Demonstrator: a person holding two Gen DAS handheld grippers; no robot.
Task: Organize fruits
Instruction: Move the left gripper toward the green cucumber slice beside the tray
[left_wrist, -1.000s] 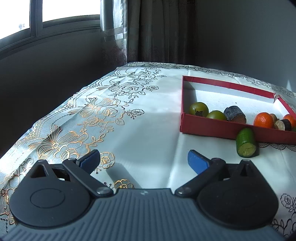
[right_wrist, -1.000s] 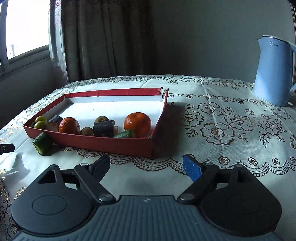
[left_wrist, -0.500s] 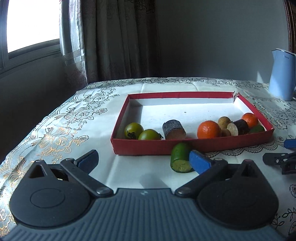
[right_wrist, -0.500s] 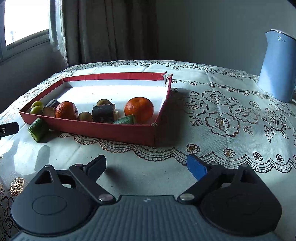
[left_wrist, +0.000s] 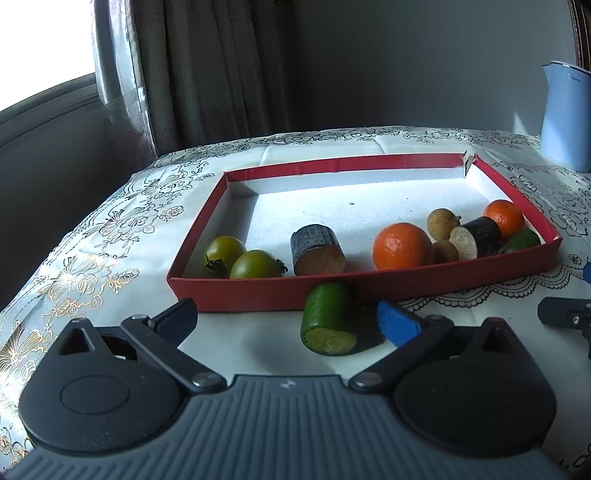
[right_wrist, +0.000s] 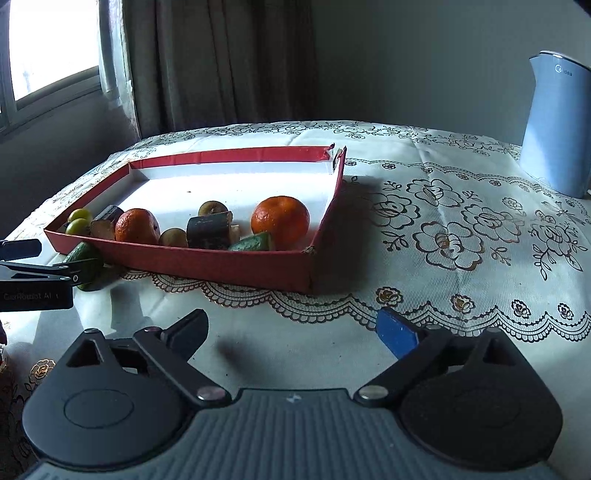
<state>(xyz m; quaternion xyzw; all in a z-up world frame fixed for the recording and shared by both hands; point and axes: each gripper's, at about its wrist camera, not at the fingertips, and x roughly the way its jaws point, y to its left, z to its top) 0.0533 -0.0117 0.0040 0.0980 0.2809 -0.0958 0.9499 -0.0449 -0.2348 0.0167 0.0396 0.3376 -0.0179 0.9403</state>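
Black fingers on the left hand-held gripper (left_wrist: 286, 319) are spread wide, holding nothing, with the green cucumber chunk (left_wrist: 328, 318) lying on the table (left_wrist: 240, 339) between them, closer to the blue-padded right finger. That chunk sits just outside the near wall of the red tray (left_wrist: 258, 293), cut end facing the camera, pale yellow-green inside. The right hand-held gripper (right_wrist: 291, 330) is wide apart too, empty, hovering over the lace tablecloth (right_wrist: 461, 236) near the tray's right corner. Inside the tray along the near wall: two green tomatoes (left_wrist: 255, 264), a dark cut cylinder (left_wrist: 317, 250), an orange (left_wrist: 402, 245) and more bits further right. Blue kettle (right_wrist: 557, 127) stands far right.
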